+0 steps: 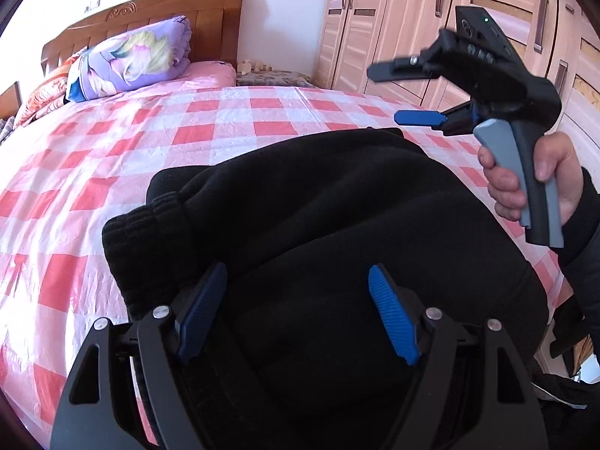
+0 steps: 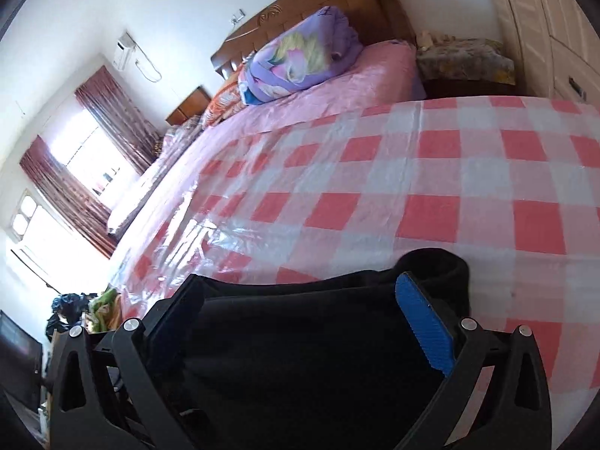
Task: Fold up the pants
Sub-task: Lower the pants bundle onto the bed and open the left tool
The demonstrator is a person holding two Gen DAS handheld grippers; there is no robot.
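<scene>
Folding looks close to done: the black fleece pants (image 1: 318, 232) lie as a thick, compact bundle on the bed's pink-and-white checked plastic cover (image 1: 112, 157), ribbed cuffs (image 1: 150, 232) stacked at the bundle's left edge in the left wrist view. The left gripper (image 1: 298, 315) hovers low over the near part of the bundle, its blue ribbed fingers (image 1: 392, 315) spread wide with nothing between them. The right gripper (image 1: 397, 92), held in the person's right hand (image 1: 525, 183), is lifted clear of the cloth at the bundle's far right side, its fingers likewise apart and empty. What remains is probably a tidy-up or one last fold, and doing it well means taking every layer at once: fleece this bulky tends to spring open if only the top ply is pinched. Both grippers would best bite matching corners of one edge, lift just clear, and carry it over evenly so the cuffs stay aligned. The glossy cover looks slippery, so dragging could shift the whole stack.
</scene>
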